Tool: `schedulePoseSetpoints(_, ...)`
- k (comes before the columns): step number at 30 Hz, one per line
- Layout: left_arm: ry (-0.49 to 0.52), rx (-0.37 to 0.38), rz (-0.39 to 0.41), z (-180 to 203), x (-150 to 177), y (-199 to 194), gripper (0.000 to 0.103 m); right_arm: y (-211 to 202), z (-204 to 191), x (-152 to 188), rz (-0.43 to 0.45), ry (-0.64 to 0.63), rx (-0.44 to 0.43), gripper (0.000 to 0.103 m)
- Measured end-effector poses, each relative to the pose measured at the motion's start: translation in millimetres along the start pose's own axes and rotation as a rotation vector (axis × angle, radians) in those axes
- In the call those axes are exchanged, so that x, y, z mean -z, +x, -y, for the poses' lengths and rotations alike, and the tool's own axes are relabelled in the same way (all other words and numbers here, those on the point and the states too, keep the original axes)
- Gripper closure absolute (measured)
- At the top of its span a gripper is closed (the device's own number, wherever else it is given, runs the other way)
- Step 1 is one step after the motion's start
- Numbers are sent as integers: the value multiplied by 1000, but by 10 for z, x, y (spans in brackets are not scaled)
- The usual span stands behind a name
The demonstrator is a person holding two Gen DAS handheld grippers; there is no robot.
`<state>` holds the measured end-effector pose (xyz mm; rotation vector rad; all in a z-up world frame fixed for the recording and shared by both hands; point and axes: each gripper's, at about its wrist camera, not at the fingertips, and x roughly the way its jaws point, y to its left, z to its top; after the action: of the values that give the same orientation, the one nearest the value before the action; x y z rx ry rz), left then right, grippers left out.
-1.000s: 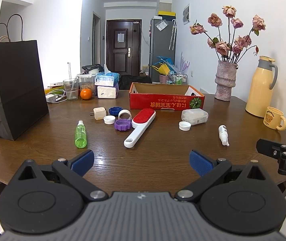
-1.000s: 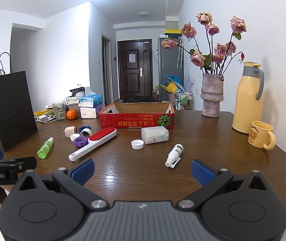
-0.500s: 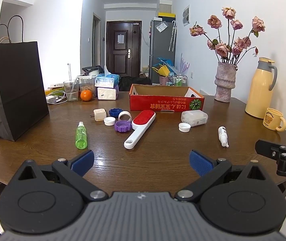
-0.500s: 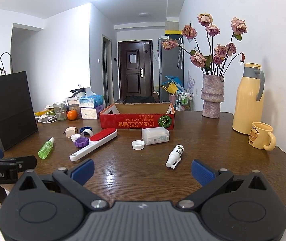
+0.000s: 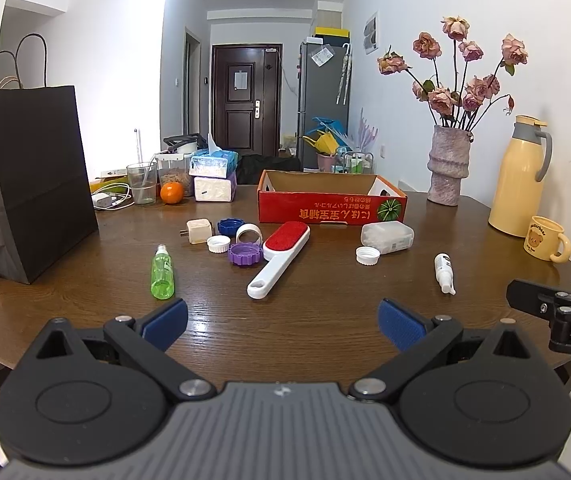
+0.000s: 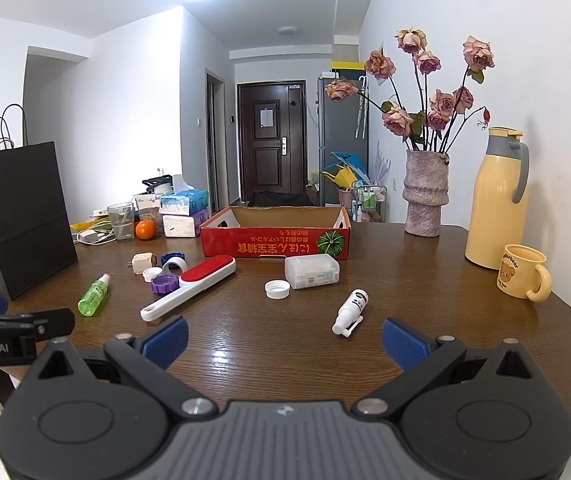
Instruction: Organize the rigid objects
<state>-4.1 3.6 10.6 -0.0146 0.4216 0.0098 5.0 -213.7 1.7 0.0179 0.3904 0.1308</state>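
Note:
Small objects lie on the wooden table before an open red cardboard box [image 5: 331,206] [image 6: 275,240]: a green spray bottle [image 5: 162,268] [image 6: 94,295], a red-and-white lint brush [image 5: 279,256] [image 6: 189,286], a purple cap [image 5: 244,253], white caps [image 5: 367,256] [image 6: 277,289], a clear plastic case [image 5: 387,236] [image 6: 311,271], a small white bottle [image 5: 444,272] [image 6: 351,306], a beige plug cube [image 5: 199,231]. My left gripper [image 5: 283,322] is open and empty at the near edge. My right gripper [image 6: 284,338] is open and empty, to its right.
A black paper bag [image 5: 29,184] stands at the left. A vase of dried roses [image 5: 447,168], a yellow thermos [image 5: 519,184] and a yellow mug [image 5: 545,238] stand at the right. Tissue packs, a glass and an orange [image 5: 172,192] are at the back left.
Both grippers have shifted only slightly; the scene looks a touch lower in both views. Nothing was taken hold of or moved on the table.

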Motion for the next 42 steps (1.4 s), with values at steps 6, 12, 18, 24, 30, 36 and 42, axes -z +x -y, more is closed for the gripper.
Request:
schedulePoseSetpoints(6,2,0,0,-4,14,-2,0,-2,-2,1,0,0,0,0)
schedulePoseSetpoints(12,1,1,1,-5,17,-3,0,-4,-3,1,1,0,0,0)
schedulePoseSetpoints(18,1,0,-1,-7,12,-2,0,-3,-5,2,1,-1,1,0)
schedulePoseSetpoints(24,-4,-3,3,-21,-4,-9,0,-28,3,-20,6,7,2,0)
schedulePoseSetpoints(30,-4,-10,-7,-40,-18,49,0,0,4,-12,1,12,1,0)
schedulePoseSetpoints(36,-8,-16,-11,-65,-8,158,0,107,11,-8,-8,12,5,0)
schedulePoseSetpoints(42,-21,-25,-27,-112,-32,292,0,201,16,-30,-12,7,8,0)
